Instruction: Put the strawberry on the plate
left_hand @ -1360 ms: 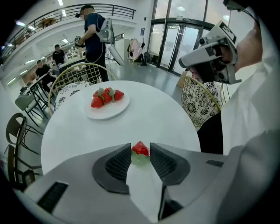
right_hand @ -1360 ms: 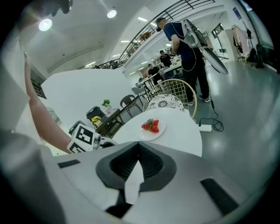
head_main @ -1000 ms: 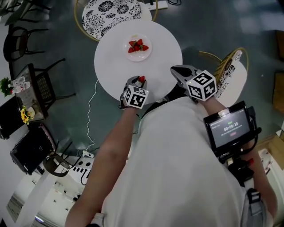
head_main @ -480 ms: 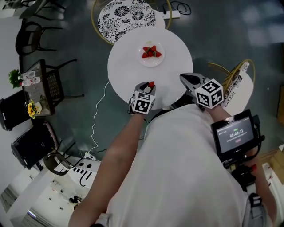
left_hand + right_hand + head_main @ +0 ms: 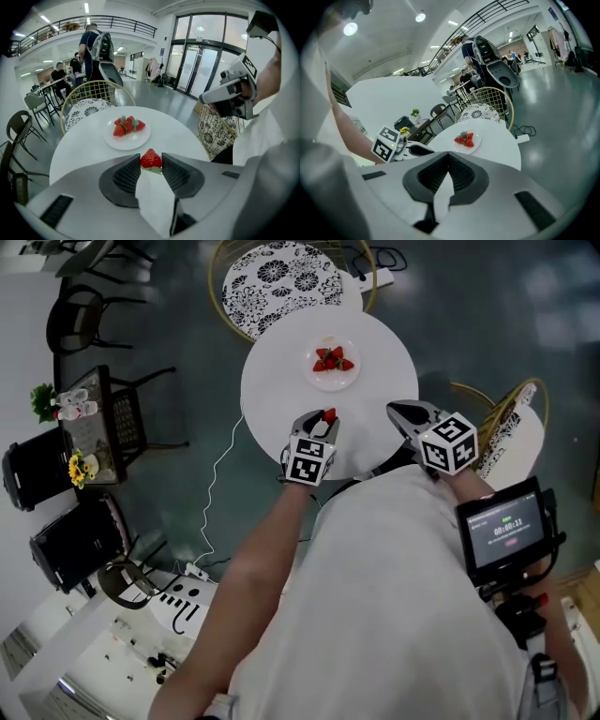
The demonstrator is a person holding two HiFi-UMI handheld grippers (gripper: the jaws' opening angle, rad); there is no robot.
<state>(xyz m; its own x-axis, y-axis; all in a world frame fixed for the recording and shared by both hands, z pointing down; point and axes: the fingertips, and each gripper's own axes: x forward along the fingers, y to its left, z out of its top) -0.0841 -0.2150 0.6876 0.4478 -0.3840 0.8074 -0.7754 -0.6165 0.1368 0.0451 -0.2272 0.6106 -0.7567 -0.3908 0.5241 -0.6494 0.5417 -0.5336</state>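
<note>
Strawberry (image 5: 151,158) is clamped between the left gripper (image 5: 323,420) pads, held over the table (image 5: 281,395), short of the plate (image 5: 326,382) — other strawberries (image 5: 334,360) are piled there. Right gripper (image 5: 449,156) is closed, empty — parked at the table edge.

Left tool (image 5: 324,421) clamped on strawberry (image 5: 151,159), right tool (image 5: 449,157) closed, empty

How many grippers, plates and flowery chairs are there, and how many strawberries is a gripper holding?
Grippers: 2, the left gripper and the right gripper
Plates: 1, the plate
Chairs: 2 flowery chairs
Strawberries held: 1, the strawberry in the left gripper
Total: 6
</note>
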